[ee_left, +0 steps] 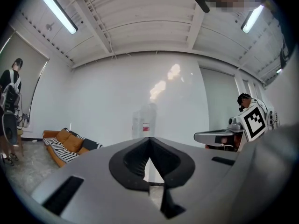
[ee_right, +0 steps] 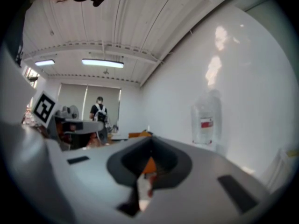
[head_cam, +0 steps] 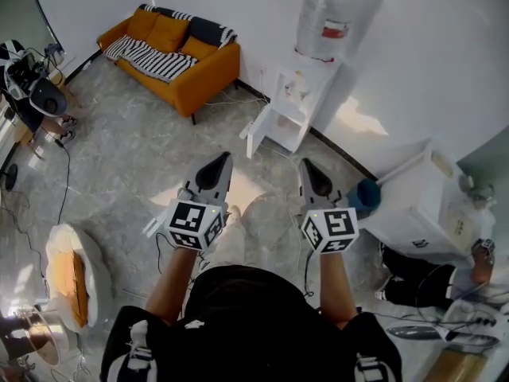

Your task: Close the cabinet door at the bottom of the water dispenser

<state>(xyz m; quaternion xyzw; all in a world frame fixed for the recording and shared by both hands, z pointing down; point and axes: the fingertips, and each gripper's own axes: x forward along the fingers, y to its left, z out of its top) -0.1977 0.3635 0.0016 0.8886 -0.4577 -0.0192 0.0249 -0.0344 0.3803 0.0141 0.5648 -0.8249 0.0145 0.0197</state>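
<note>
Cabinet door [head_cam: 258, 127] open, bottle label [head_cam: 336, 30] red, unreadable

The red label [head_cam: 335, 30] on the water bottle [head_cam: 330, 5] is unreadable.

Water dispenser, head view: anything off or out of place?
Yes. The cabinet door at the bottom of the water dispenser stands swung open. It juts out toward the left of the picture instead of sitting flush with the body. No spill or damage shows around it.
</note>
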